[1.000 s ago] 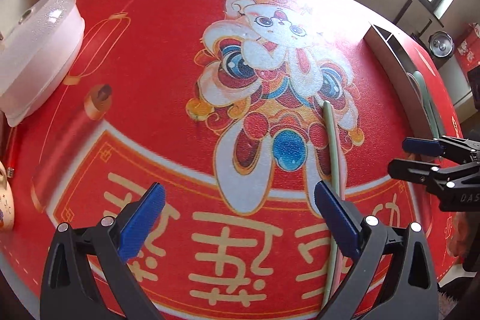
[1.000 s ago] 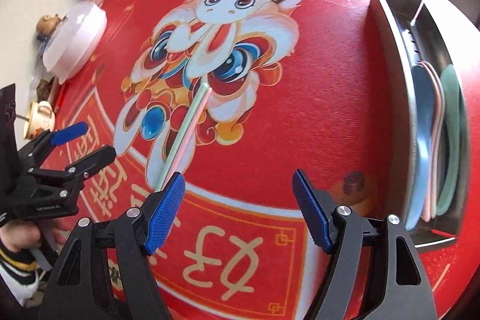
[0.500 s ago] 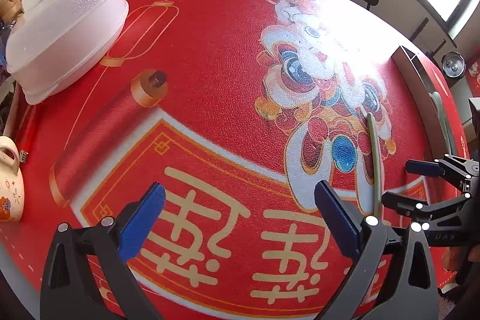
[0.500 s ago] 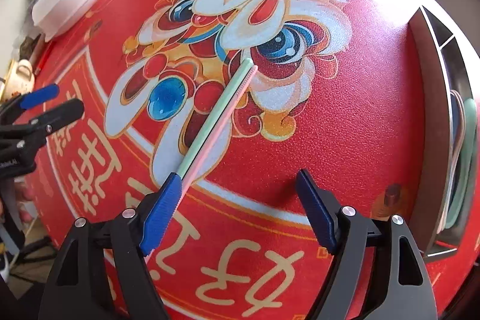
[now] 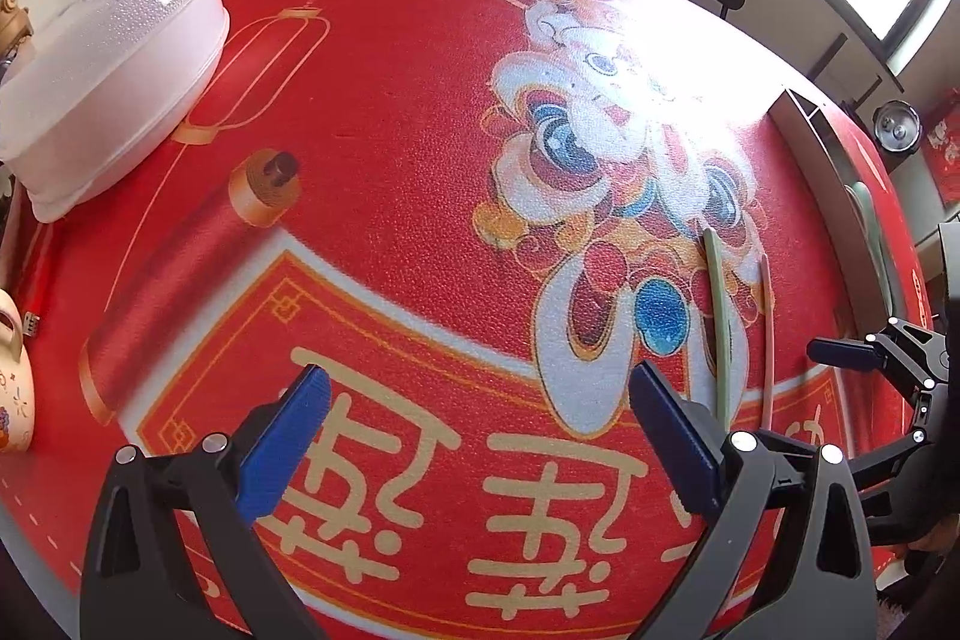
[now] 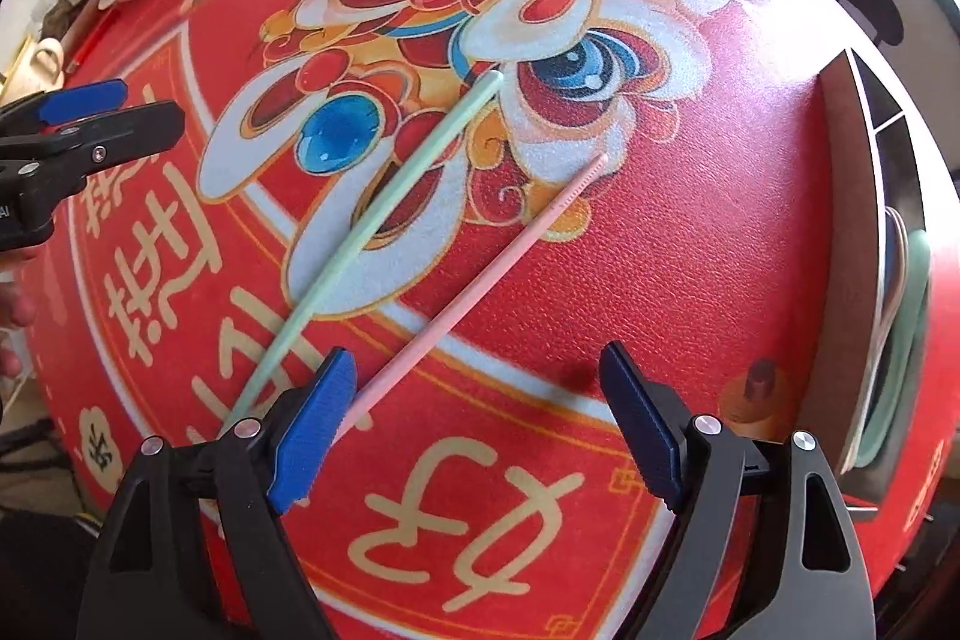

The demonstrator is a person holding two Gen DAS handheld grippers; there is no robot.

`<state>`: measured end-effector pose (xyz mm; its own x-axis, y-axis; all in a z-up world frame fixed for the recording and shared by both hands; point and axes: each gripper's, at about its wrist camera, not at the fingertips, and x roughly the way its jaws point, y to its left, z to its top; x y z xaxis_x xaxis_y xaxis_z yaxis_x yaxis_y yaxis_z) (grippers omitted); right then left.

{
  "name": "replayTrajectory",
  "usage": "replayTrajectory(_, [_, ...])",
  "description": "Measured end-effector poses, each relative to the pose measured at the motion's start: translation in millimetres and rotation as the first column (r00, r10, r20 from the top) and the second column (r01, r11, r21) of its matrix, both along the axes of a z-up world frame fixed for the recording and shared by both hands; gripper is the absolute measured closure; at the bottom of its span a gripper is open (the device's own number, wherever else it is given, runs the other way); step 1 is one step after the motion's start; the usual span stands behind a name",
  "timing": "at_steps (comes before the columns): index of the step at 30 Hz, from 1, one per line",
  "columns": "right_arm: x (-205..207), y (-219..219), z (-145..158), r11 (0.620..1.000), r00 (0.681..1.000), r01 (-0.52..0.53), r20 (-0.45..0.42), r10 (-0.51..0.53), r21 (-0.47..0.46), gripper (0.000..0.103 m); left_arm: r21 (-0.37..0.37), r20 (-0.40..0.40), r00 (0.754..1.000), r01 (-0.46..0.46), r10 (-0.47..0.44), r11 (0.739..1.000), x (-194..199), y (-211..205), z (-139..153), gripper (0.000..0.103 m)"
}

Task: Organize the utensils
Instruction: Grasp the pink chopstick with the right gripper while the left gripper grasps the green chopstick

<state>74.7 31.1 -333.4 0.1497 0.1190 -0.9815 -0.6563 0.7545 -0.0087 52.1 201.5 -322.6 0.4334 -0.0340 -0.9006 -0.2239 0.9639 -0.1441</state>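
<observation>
pink chopstick [image 6: 480,280] beside green chopstick [image 6: 384,214] on red mat [image 6: 690,250], right gripper [image 6: 474,430] spread, left gripper [image 5: 480,436] spread

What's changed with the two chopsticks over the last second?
The pink chopstick has split from the green chopstick; a second ago they lay touching, now they lie apart, its near end beside the open right gripper's left pad. Neither is held. Unchanged: left gripper open and empty, spoons in the tray.
</observation>
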Motion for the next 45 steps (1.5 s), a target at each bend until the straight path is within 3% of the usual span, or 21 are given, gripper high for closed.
replayTrajectory(2, [-2,-8,0,1.0,1.0,-0.009,0.002,0.009,-0.006,0.023,-0.008,0.002,1.0,0.023,-0.023,1.0,2,-9,0,0.006])
replayTrajectory(4, [-4,-19,-1,1.0,1.0,-0.012,-0.011,0.012,0.016,0.03,-0.019,0.002,0.998,0.066,-0.066,0.998,5,-22,-1,0.006])
replayTrajectory(9, [-6,-45,4,0.998,1.0,0.008,-0.011,-0.008,0.056,0.079,-0.023,-0.01,0.982,0.189,-0.189,0.982,14,-65,-5,0.006])
replayTrajectory(12, [-1,-60,3,0.997,0.999,0.032,-0.021,-0.031,0.067,0.089,-0.02,-0.026,0.975,0.218,-0.219,0.976,19,-82,-10,0.006])
replayTrajectory(24, [10,-85,3,0.991,0.996,0.092,-0.022,-0.09,0.094,0.093,0.129,-0.106,0.963,0.26,-0.247,0.957,32,-110,-27,0.006])
replayTrajectory(39, [12,-98,6,0.983,0.992,0.122,-0.042,-0.118,0.135,0.093,0.136,-0.121,0.967,0.238,-0.222,0.962,33,-110,-28,0.006])
replayTrajectory(41, [11,-99,6,0.982,0.991,0.128,-0.044,-0.123,0.141,0.093,0.138,-0.106,0.966,0.248,-0.235,0.959,28,-112,-24,0.015])
replayTrajectory(44, [12,-99,6,0.979,0.99,0.137,-0.049,-0.131,0.149,0.093,0.142,-0.08,0.964,0.264,-0.255,0.954,24,-115,-16,0.049])
replayTrajectory(45, [13,-99,6,0.979,0.99,0.137,-0.049,-0.132,0.148,0.093,0.144,-0.075,0.964,0.263,-0.255,0.954,24,-114,-14,0.07])
